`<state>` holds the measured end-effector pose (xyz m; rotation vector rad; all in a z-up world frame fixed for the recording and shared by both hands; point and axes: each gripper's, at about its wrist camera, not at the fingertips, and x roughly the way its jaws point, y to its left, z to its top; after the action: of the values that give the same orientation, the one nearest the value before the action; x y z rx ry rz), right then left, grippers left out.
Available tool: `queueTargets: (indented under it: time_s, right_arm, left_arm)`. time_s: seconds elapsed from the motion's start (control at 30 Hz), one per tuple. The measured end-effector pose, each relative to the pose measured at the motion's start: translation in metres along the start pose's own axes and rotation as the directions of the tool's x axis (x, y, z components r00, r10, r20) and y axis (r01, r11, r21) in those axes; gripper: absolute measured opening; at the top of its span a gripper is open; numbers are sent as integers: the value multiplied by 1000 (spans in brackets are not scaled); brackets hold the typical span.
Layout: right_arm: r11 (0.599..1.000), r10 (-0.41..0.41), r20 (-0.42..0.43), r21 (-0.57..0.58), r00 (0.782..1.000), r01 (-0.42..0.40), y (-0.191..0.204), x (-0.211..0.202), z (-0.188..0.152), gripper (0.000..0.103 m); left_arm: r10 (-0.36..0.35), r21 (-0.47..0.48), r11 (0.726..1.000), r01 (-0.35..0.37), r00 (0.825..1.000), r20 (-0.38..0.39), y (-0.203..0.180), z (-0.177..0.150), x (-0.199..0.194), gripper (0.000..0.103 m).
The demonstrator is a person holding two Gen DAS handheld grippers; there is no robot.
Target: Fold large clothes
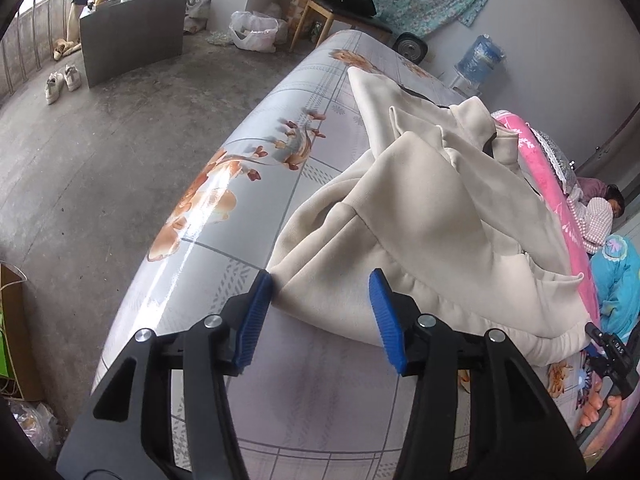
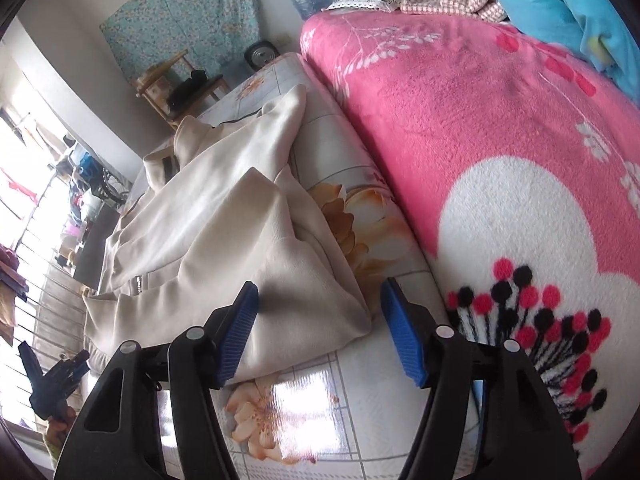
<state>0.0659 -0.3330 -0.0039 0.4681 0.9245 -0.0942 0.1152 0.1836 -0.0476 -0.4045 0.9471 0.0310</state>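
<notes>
A cream jacket (image 1: 432, 216) lies rumpled on the table (image 1: 248, 184), which wears a glossy grey cloth printed with orange flowers. The fabric is soft and thick, heaped in broad folds, with a ribbed hem along the near edge and a small metal zip pull (image 2: 139, 283) showing on its front. A collar or sleeve end stands up at the far end, with a dark strip beside it.

The garment's long axis runs from the near end of the table toward the far end, hem nearest, collar farthest. It sits toward the right side of the tabletop, leaving the left part bare.

The left gripper (image 1: 320, 316) hovers over the near left corner of the hem, its blue pads well apart; the left pad is at the cloth's edge, though whether it touches I cannot tell, and nothing is pinched. The right gripper (image 2: 318, 332) has its jaws parted about as far over the near right corner, which lies between the pads, unclamped.

Right of the table, butting against it, is a pink fleece blanket (image 2: 480, 128) with a white heart, and blue bedding (image 2: 568, 8) beyond. At the far end stand a wooden chair (image 1: 340, 12) and a water jug (image 1: 480, 60); shoes (image 1: 62, 80) lie on the concrete floor to the left.
</notes>
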Motion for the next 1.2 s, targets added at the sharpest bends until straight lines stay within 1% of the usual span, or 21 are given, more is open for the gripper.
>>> queueTargets:
  time_s: [0.07,0.13,0.17,0.2,0.3,0.4,0.53,0.6,0.67,0.73,0.77,0.8,0.83,0.87,0.93,1.0,1.03,1.07,1.13,1.17,1.2]
  right_arm:
    - [999,-18,1,-28,1000,18,7,4,0,48]
    - [995,-66,8,-78,998,66,14,7,-1,40]
    - [992,-81,2,-94,997,81,17,8,-1,27]
    - [994,-57,-8,-95,998,56,18,7,-1,14]
    - [993,-32,30,-112,999,35,24,-13,0,10]
    - [993,-7,67,-120,998,15,29,-39,0,9]
    - [993,22,75,-117,997,-14,27,-71,-10,9]
    - [995,33,60,-98,998,-27,18,-86,-21,9]
    - [997,51,33,-62,998,-48,1,-94,-35,10]
    - [999,41,-27,-23,999,-42,-20,-88,-51,15]
    - [1000,16,-54,-5,998,-16,-28,-84,-57,21]
    - [999,-37,-80,11,996,38,-36,-80,-63,28]
    - [997,-69,-90,18,994,71,-41,-80,-66,30]
    - [997,-74,-78,24,994,76,-42,-84,-67,38]
    - [993,-122,-24,1,992,122,-33,-100,-65,41]
    - [971,-226,60,-60,972,230,-18,-113,-61,45]
    - [963,-247,94,-88,964,255,-9,-117,-58,47]
    - [961,-243,111,-108,964,255,0,-118,-56,48]
    - [964,-195,115,-159,974,212,19,-113,-49,48]
    - [966,-159,103,-189,982,176,32,-106,-48,48]
    - [966,-120,78,-219,990,135,43,-98,-48,48]
  left_arm:
    - [66,25,998,-66,998,20,-5,-3,0,33]
    - [124,42,991,-126,991,40,-9,-5,-1,23]
    - [143,46,988,-146,988,53,-10,-6,-2,16]
    - [147,46,988,-150,987,60,-10,-6,-4,11]
    - [120,36,992,-124,989,92,-8,-6,-23,7]
    - [91,63,993,-100,988,125,-13,-9,-50,7]
    - [39,105,993,-53,991,130,-16,-19,-86,6]
    - [13,112,993,-25,995,103,-11,-31,-105,6]
    - [11,100,995,-18,997,76,0,-45,-114,7]
    - [23,84,996,-26,999,35,13,-60,-108,7]
    - [31,76,997,-31,1000,-2,22,-67,-98,9]
    - [61,56,997,-59,997,-38,31,-72,-87,9]
    - [139,37,990,-138,989,-54,40,-76,-79,9]
    - [196,36,980,-194,979,-51,47,-77,-78,9]
    - [261,37,965,-261,965,7,55,-73,-91,9]
    - [285,55,955,-291,954,94,53,-64,-108,9]
    - [279,70,955,-288,953,118,48,-60,-112,9]
    - [254,91,959,-267,958,135,41,-57,-114,9]
    - [146,142,976,-164,981,127,19,-52,-112,10]
    - [69,176,981,-86,993,101,3,-51,-107,13]
    - [8,206,978,-22,998,69,-10,-51,-99,19]
